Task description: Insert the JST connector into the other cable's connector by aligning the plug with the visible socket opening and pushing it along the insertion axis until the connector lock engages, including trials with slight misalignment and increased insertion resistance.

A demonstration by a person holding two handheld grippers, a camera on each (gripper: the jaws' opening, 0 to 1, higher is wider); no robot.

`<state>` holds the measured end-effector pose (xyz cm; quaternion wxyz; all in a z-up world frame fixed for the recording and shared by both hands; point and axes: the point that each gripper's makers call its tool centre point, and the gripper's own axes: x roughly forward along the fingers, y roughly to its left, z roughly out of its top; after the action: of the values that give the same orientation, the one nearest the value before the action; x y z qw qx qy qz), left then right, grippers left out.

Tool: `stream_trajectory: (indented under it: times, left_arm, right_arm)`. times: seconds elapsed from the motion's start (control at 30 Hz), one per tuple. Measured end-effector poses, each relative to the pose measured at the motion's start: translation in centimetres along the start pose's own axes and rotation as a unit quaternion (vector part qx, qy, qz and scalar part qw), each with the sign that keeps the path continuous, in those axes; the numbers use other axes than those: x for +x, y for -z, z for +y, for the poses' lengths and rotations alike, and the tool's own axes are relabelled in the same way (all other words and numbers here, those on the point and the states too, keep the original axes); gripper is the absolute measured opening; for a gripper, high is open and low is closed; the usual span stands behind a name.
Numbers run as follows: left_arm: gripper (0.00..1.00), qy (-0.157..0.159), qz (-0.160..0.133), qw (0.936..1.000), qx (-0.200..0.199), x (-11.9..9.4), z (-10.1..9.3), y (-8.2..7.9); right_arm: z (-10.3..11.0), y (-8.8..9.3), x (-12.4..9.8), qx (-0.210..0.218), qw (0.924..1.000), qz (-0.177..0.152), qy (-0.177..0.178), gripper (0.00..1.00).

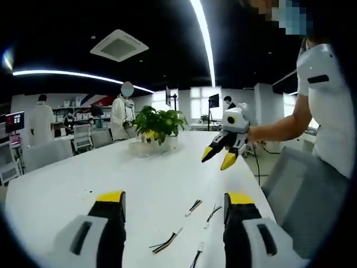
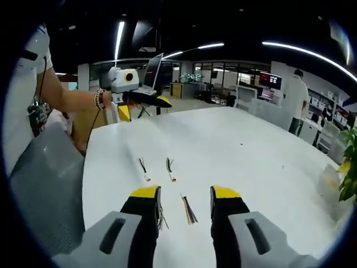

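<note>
Several short cables with small white JST connectors lie loose on the white table (image 1: 83, 184). In the left gripper view two cables (image 1: 193, 206) (image 1: 212, 213) lie just ahead between my jaws, and a multicoloured one (image 1: 166, 243) lies nearer. My left gripper (image 1: 175, 198) hovers above them, open and holding nothing. The right gripper (image 1: 218, 159) hangs in the air farther off at the right, held by a person's hand, jaws apart. In the right gripper view my right gripper (image 2: 186, 192) is open over a cable (image 2: 188, 211); two more cables (image 2: 144, 167) (image 2: 170, 167) lie beyond. The left gripper (image 2: 146, 103) is raised at the far left.
A potted plant (image 1: 159, 125) (image 2: 348, 167) stands at one end of the table (image 2: 251, 151). A grey chair (image 1: 301, 195) (image 2: 44, 173) sits at the table edge beside the person (image 1: 329, 111). Other people (image 1: 42, 120) and office desks are far behind.
</note>
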<state>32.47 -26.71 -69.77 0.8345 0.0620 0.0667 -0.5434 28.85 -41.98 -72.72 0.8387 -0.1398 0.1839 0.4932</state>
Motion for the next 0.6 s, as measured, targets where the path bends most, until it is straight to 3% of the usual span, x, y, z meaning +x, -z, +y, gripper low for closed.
stream_trajectory:
  times: [0.27, 0.6]
  left_arm:
    - [0.56, 0.035, 0.036, 0.9986, 0.018, 1.9, 0.1, 2.5]
    - [0.58, 0.053, 0.077, 0.9952, 0.028, 3.8, -0.5, 5.6]
  right_arm:
    - [0.2, 1.1, 1.6, -0.005, 0.9995, 0.022, -0.023, 0.31]
    - [0.0, 2.0, 3.3, -0.009, 0.9987, 0.033, -0.037, 0.28]
